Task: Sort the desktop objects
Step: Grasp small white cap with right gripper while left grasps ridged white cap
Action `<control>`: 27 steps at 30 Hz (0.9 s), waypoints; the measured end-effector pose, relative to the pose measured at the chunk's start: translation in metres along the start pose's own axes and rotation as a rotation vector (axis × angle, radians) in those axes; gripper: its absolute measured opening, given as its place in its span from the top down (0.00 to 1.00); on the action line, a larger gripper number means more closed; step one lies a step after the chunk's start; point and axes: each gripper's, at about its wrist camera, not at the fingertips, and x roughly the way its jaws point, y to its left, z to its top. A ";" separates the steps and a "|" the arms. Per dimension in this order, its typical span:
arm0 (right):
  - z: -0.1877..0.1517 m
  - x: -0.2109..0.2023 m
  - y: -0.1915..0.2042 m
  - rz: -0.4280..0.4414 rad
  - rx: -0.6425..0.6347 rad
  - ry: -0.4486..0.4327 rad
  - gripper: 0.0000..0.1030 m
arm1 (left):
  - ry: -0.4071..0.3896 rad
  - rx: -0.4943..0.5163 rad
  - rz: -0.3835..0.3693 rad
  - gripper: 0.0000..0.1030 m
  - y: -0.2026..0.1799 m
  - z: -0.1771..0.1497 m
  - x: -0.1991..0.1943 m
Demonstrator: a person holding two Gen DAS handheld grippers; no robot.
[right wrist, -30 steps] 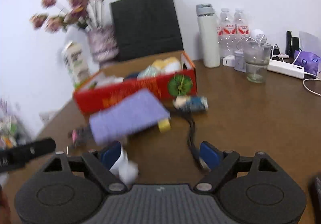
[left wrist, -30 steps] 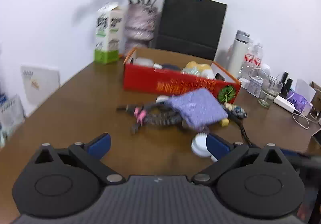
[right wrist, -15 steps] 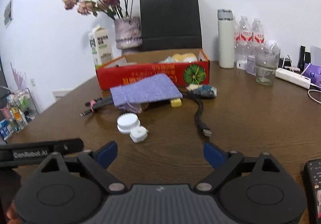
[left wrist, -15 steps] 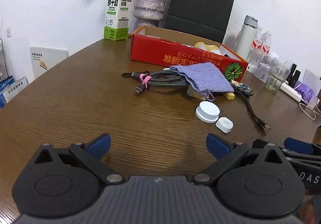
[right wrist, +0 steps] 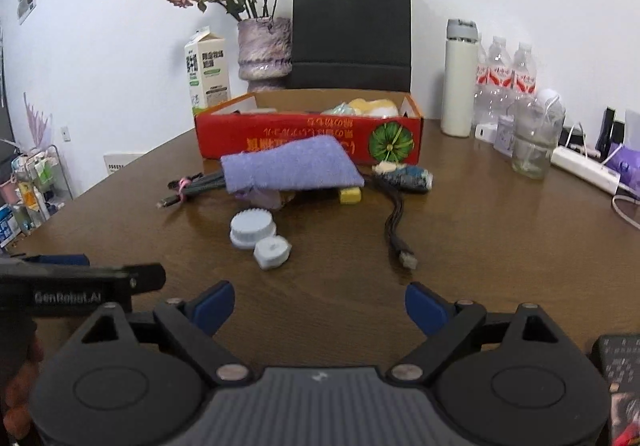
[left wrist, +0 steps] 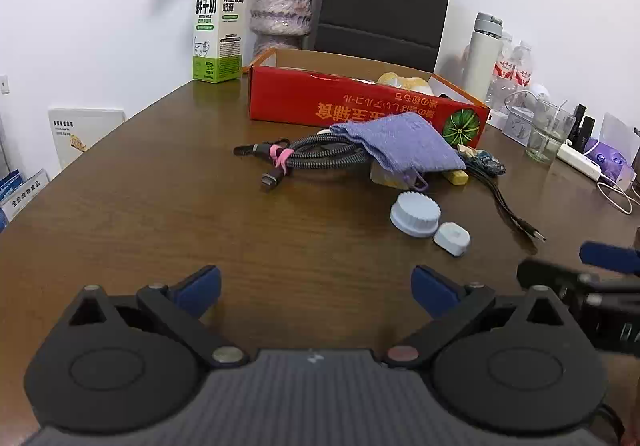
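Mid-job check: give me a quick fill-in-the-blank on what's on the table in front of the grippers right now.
1. The purple cloth lies in front of the ____ box.
2. The bundled braided cable is tied with a ____ band.
3. The small white cap sits right beside the larger ____ lid.
4. The right gripper has its jaws ____, with nothing between them.

Missing words: red; pink; ridged; open
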 end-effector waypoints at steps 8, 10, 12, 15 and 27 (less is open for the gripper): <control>0.024 0.049 0.012 0.061 -0.024 0.068 0.43 | -0.021 0.020 -0.030 0.00 0.010 0.021 0.015; 0.028 0.063 0.016 0.092 -0.031 0.090 0.52 | -0.018 0.025 -0.051 0.02 0.012 0.023 0.018; 0.030 0.073 0.020 0.107 -0.036 0.101 0.63 | -0.012 0.038 -0.084 0.02 0.010 0.024 0.022; 0.031 0.077 0.024 0.109 -0.052 0.091 0.76 | 0.006 0.076 -0.118 0.10 -0.002 0.027 0.031; 0.035 0.045 -0.030 0.031 0.081 -0.040 0.77 | 0.062 0.137 -0.201 0.31 -0.061 0.045 0.080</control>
